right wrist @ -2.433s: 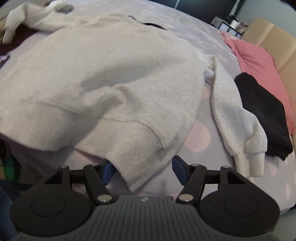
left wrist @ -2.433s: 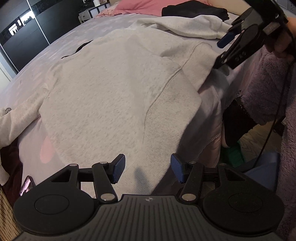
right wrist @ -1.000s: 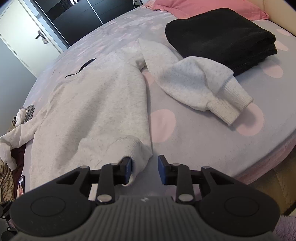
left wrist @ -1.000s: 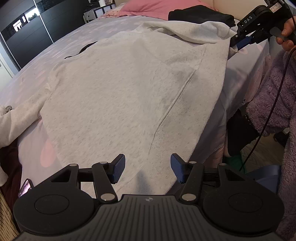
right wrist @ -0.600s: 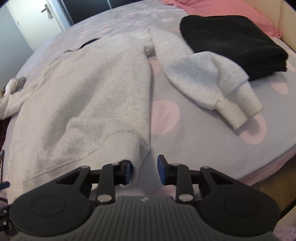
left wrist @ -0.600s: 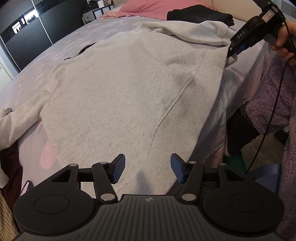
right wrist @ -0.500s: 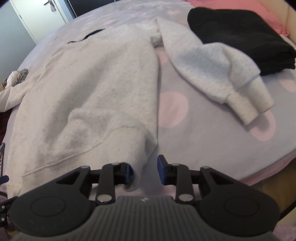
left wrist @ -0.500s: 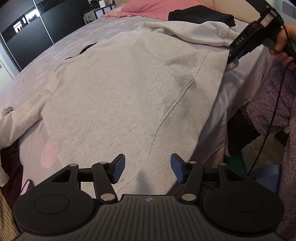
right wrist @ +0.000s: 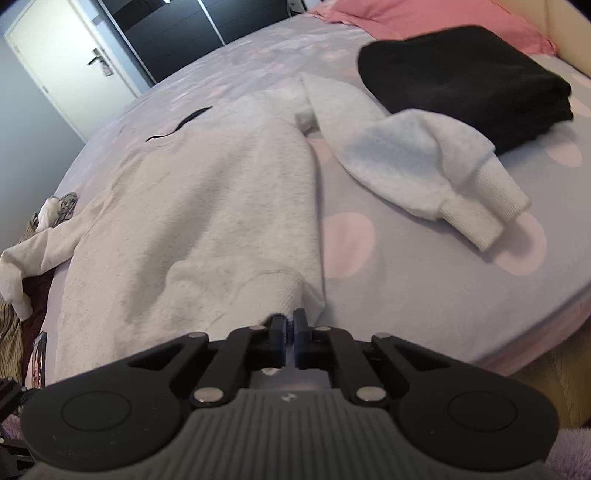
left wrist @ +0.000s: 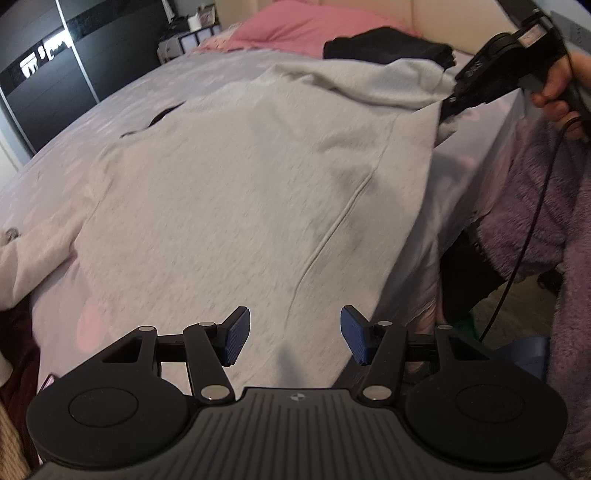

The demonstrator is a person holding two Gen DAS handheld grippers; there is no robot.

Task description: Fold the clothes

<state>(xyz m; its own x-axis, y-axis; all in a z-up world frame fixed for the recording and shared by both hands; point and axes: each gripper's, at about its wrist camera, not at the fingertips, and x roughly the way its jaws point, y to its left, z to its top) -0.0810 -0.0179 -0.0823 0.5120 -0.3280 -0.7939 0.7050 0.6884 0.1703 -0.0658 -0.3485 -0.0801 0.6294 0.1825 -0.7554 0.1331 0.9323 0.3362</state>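
Between the right tool's (right wrist: 290,325) closed pads, the sweatshirt (right wrist: 207,206) hem vanishes.

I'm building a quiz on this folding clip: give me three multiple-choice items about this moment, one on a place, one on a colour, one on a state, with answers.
1. Where is the folded black garment?
A. beyond the sweatshirt's sleeve, near the pink pillow
B. on the floor
C. under the sweatshirt

2. What colour is the sweatshirt?
A. navy
B. light grey
C. red

3. What is the right gripper doing?
A. open above the bed
B. holding the black garment
C. shut on the sweatshirt's hem

Answers:
1 A: the black garment lies past the sleeve, by the pillow.
2 B: the sweatshirt is light grey.
3 C: the right gripper pinches the hem; the left gripper is open.
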